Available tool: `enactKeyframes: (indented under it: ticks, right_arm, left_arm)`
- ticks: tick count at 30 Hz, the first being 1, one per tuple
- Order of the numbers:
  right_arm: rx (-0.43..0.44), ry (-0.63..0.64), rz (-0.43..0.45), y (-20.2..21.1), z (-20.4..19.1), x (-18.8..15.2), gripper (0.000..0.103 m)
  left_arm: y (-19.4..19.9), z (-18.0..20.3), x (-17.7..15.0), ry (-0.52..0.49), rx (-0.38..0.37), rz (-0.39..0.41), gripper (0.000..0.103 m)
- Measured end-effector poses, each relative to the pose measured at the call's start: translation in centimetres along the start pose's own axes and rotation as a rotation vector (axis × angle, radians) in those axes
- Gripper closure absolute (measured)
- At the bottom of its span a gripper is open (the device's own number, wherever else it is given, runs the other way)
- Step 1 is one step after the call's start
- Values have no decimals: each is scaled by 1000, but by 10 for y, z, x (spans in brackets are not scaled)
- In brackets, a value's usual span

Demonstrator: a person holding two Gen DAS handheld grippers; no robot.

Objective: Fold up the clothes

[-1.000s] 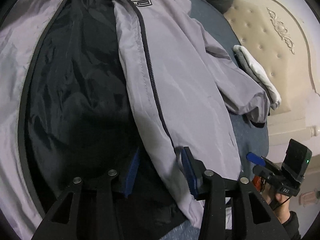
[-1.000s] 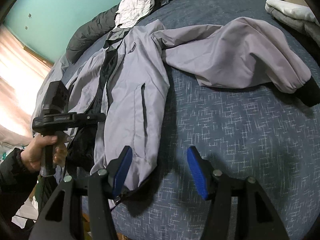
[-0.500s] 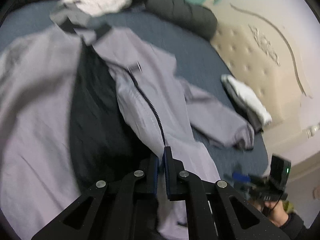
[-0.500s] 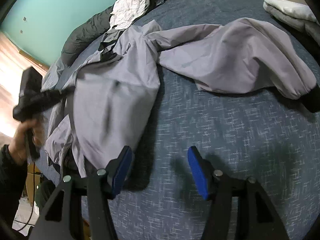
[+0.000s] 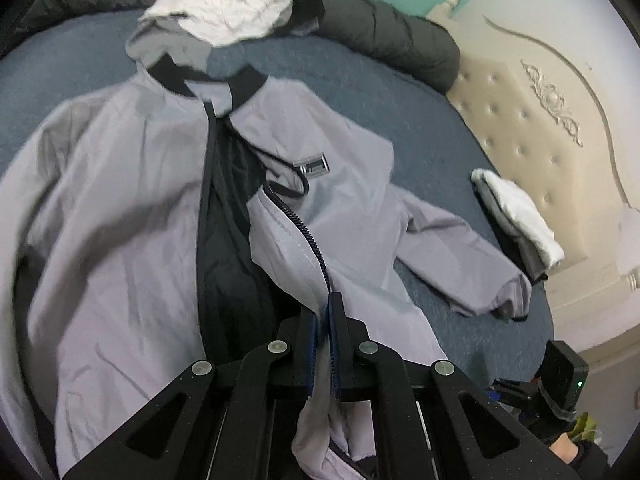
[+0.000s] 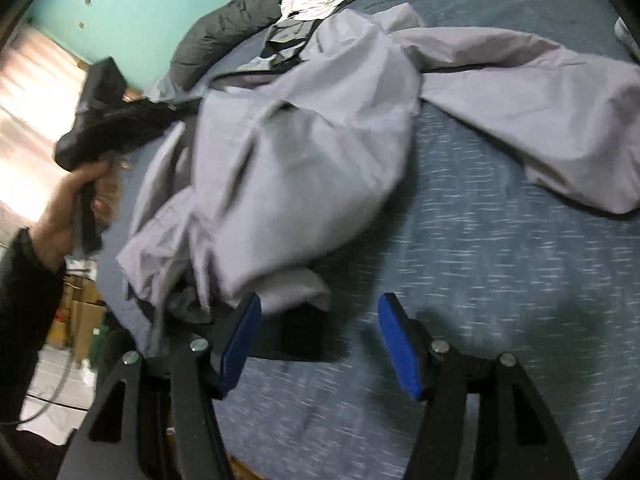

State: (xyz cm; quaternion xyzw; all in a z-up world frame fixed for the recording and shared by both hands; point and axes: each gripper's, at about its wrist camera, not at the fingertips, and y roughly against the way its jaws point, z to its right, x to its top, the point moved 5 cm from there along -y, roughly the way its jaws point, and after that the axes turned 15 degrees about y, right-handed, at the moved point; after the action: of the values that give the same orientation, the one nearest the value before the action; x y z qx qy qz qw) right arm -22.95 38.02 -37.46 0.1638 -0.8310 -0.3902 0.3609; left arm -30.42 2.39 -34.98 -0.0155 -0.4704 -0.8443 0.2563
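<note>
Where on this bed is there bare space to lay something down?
Bare blue bedspread lies ahead of the right gripper, below the jacket's outstretched sleeve. A narrower strip runs between the jacket and the dark duvet. The middle is crowded with jacket.

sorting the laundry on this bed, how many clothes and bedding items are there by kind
grey jackets: 1
folded stacks of clothes: 1
crumpled white garments: 1
dark quilts: 1
total: 4

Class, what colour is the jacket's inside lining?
Black lining, clearest in the left wrist view.
</note>
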Motion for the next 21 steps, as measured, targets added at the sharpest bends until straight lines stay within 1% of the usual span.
enactKeyframes:
  ticks: [2, 5, 7, 8, 9, 10, 11, 12, 13, 15, 17, 19, 21]
  right_arm:
    - [21, -5, -23, -5, -4, -2, 41]
    - [21, 22, -108, -19, -12, -11, 41]
    - [19, 32, -125, -24, -17, -17, 41]
    - [19, 35, -132, -26, -19, -19, 44]
    - [23, 29, -125, -26, -19, -20, 57]
    - [31, 16, -117, -26, -19, -21, 71]
    - [38, 10, -104, -26, -18, -21, 76]
    - [34, 17, -95, -24, -19, -21, 86]
    - [31, 22, -88, -23, -20, -20, 94]
    - [32, 24, -77, -19, -22, -20, 96]
    - [38, 25, -64, -10, -25, -23, 97]
    - [46, 20, -50, 1, -28, -26, 97]
    - [46, -7, -40, 13, -27, -38, 97]
  left_arm:
    - [-6, -4, -4, 12, 5, -14, 97]
    - [-11, -11, -8, 41, 0, -25, 97]
    - [-12, -13, -12, 46, 2, -31, 95]
    - [-11, -13, -13, 44, 4, -37, 91]
    - [-8, -14, -14, 42, 7, -40, 89]
    - [-4, -14, -14, 40, 11, -35, 82]
    - [1, -15, -14, 38, 16, -30, 72]
    - [7, -17, -14, 39, 20, -25, 69]
    - [15, -19, -13, 42, 21, -19, 69]
    - [35, -26, -13, 41, 27, -8, 66]
    - [56, -34, -14, 33, 48, 6, 60]
    - [78, -46, -17, 27, 71, 21, 60]
    - [99, -58, -21, 25, 83, 38, 60]
